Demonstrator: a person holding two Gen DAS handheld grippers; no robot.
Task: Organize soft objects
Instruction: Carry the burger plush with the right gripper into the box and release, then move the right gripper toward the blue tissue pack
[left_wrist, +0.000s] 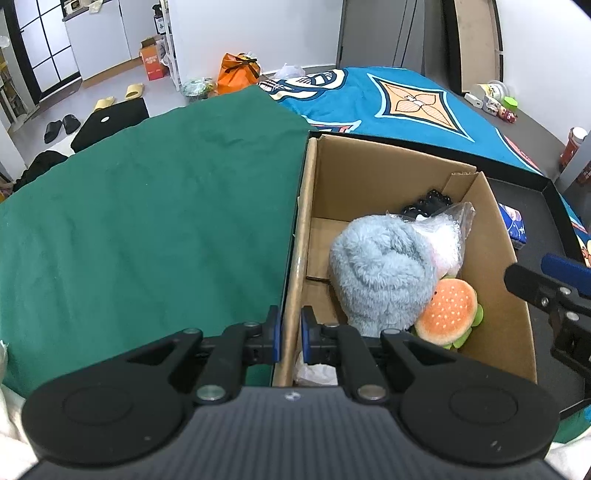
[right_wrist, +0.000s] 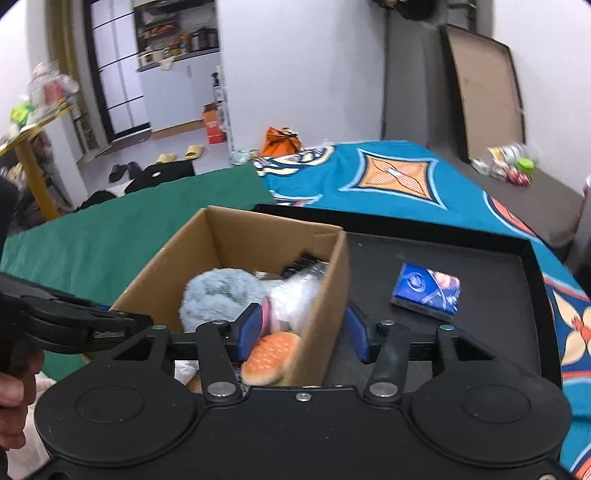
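A cardboard box (left_wrist: 491, 258) (right_wrist: 170, 254) holds a fluffy grey-blue plush (left_wrist: 380, 269) (right_wrist: 218, 295), a burger plush (left_wrist: 448, 314) (right_wrist: 269, 358), a white plush in a plastic bag (left_wrist: 448, 240) (right_wrist: 299, 299) and a black item (left_wrist: 428, 203). My left gripper (left_wrist: 290, 338) is shut on the box's left wall near its front corner. My right gripper (right_wrist: 301, 338) is open and straddles the box's right wall, one finger inside and one outside. The right gripper also shows in the left wrist view (left_wrist: 554, 291).
The box stands in a black tray (right_wrist: 480, 266) (left_wrist: 554, 206) with a blue tissue pack (right_wrist: 426, 295) (left_wrist: 513, 229). A green cloth (left_wrist: 147, 206) (right_wrist: 92, 240) lies left of the box, a blue patterned blanket (left_wrist: 406, 99) (right_wrist: 388, 177) behind it. Small items sit at the far right.
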